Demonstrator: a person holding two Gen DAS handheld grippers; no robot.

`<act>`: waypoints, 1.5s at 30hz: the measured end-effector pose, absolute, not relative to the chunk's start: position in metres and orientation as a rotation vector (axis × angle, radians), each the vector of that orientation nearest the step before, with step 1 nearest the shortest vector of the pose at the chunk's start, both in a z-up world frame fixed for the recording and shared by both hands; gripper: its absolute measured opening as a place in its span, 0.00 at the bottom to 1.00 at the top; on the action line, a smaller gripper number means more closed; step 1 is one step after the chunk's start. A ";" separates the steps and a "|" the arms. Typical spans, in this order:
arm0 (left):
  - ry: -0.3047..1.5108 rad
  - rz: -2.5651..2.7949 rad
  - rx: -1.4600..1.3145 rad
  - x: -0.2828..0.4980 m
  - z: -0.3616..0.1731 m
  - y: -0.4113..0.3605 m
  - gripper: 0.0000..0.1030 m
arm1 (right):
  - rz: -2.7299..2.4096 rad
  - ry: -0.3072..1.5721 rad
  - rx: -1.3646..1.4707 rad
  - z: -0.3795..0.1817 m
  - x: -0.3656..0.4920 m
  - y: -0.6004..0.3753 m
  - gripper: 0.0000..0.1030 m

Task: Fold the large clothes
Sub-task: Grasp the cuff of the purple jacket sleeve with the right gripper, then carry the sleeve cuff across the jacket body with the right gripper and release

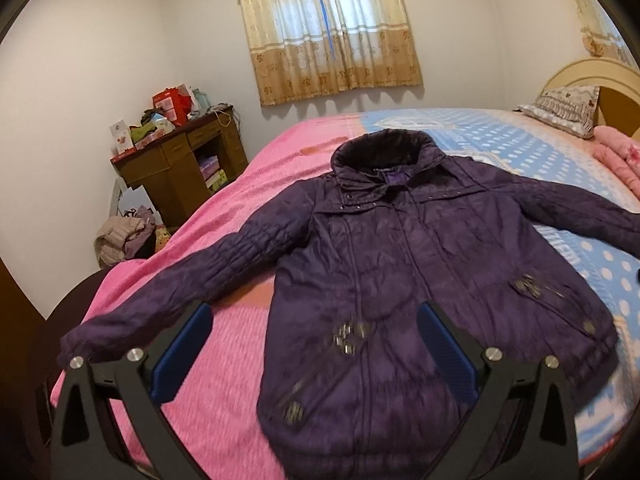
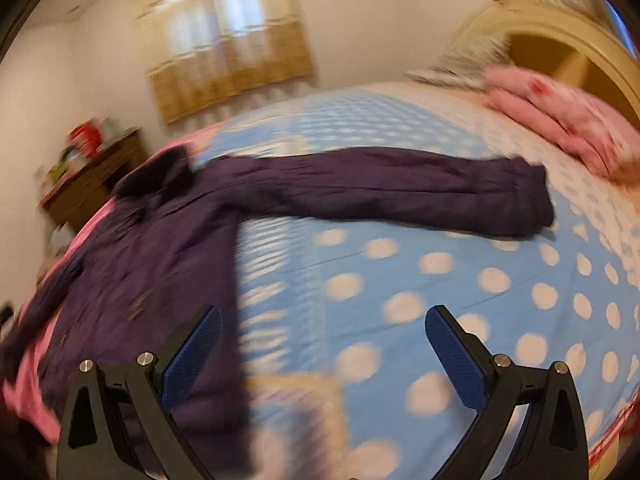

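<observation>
Jacket (image 1: 400,280) first: your purple padded one lies face up and fully spread on the bed (image 1: 240,208), collar (image 1: 384,156) toward the curtained window (image 1: 328,32) and hem toward you. Its body straddles the line where the pink cover meets the blue spotted sheet (image 2: 440,300). Both sleeves are stretched out sideways, one across the pink side (image 1: 168,280), the other over the blue side with its cuff (image 2: 528,204) pointing toward the pink folded bedding (image 2: 568,120) by the headboard.

As far as these views show, you have made no fold yet. No sleeve is turned in, the hem lies flat and the front looks closed. I judge the laying-out to be done and the whole folding to be left: sleeves across the chest, sides in, then hem up toward the collar.

Your left tool (image 1: 316,356) has its blue-padded fingers spread wide and grips nothing. It hovers over the lower left front of the jacket, near the metal zip pulls (image 1: 348,340); I cannot tell whether it touches the cloth.

Your right tool (image 2: 324,356) is likewise spread wide and empty. It hangs over the spotted sheet just beside the jacket's right edge, with its left finger (image 2: 192,360) seen against the purple cloth and its right finger (image 2: 456,360) against the sheet. That view is smeared with motion blur, so contact cannot be judged there either. The outstretched right sleeve (image 2: 400,192) lies well ahead of it, untouched.
</observation>
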State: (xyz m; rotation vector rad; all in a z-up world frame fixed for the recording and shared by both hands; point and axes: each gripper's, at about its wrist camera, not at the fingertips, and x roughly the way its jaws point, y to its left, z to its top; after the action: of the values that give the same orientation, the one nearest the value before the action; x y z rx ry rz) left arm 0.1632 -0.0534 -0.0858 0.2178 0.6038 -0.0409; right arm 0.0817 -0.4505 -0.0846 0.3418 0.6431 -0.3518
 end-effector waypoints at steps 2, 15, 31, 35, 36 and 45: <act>0.603 -0.038 0.228 0.179 -0.091 -0.060 1.00 | -0.417 0.639 0.404 -0.089 0.087 -0.487 0.99; 0.736 -0.001 0.238 0.257 -0.141 -0.087 1.00 | -0.670 0.620 0.762 -0.123 0.096 -0.651 0.99; 0.814 -0.011 0.185 0.279 -0.166 -0.077 1.00 | -0.607 0.556 0.811 -0.110 0.143 -0.696 0.39; 0.809 -0.021 0.175 0.279 -0.164 -0.074 1.00 | -0.593 0.529 0.749 -0.082 0.150 -0.687 0.36; 0.809 -0.023 0.171 0.279 -0.163 -0.074 1.00 | -0.587 0.520 0.738 -0.075 0.153 -0.686 0.35; 0.806 -0.040 0.143 0.277 -0.161 -0.069 1.00 | -0.459 0.444 0.502 0.025 0.197 -0.630 0.32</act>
State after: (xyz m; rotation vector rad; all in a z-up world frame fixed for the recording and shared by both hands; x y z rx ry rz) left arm 0.2772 -0.0689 -0.1607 0.1432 0.8061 -0.0399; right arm 0.1967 -0.6299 0.0246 0.5020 0.4436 -0.4588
